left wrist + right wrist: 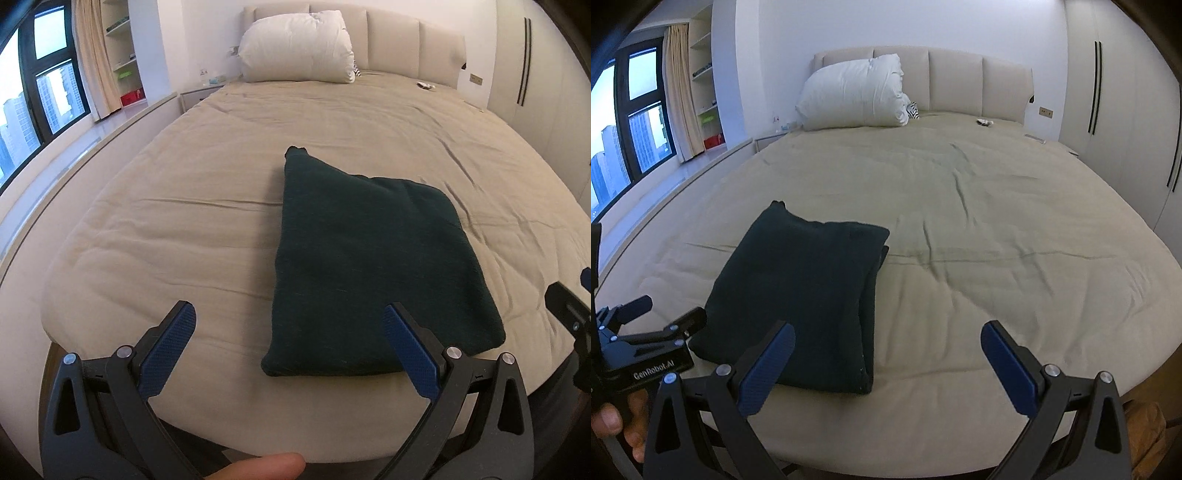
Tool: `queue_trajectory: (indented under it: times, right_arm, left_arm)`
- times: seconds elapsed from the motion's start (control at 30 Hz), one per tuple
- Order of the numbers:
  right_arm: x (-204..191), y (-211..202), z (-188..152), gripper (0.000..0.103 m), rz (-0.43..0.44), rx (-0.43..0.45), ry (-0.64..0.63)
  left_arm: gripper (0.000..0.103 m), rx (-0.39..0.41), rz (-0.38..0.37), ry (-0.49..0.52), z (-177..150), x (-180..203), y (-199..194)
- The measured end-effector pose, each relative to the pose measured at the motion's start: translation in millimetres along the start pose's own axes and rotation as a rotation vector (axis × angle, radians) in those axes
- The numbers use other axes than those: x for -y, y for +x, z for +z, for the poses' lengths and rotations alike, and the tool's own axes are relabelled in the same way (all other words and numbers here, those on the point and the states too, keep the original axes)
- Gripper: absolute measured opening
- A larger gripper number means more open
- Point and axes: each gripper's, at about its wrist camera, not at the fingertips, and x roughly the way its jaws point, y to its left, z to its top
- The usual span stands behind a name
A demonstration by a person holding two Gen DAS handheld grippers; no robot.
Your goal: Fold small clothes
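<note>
A dark green garment (373,266) lies folded into a flat stack on the beige bed (184,206), near the foot edge. It also shows in the right wrist view (801,306), left of centre, with layered edges on its right side. My left gripper (290,325) is open and empty, held just short of the garment's near left corner. My right gripper (886,347) is open and empty, held above the foot edge to the right of the garment. The left gripper's body (646,332) shows at the far left of the right wrist view.
A white pillow (295,48) leans on the padded headboard (406,40). A small striped item (913,110) lies beside the pillow and a small object (984,122) near the headboard. Window and shelves (118,55) stand left, wardrobe doors (1126,110) right.
</note>
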Motion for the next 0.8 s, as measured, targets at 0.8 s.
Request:
queue_trajectory:
  times: [0.8]
  right_arm:
    - [5,14,-8,0.103,0.004,-0.076,0.016]
  left_arm:
    - [0.103,-0.022,-0.005,-0.001,3,-4,5]
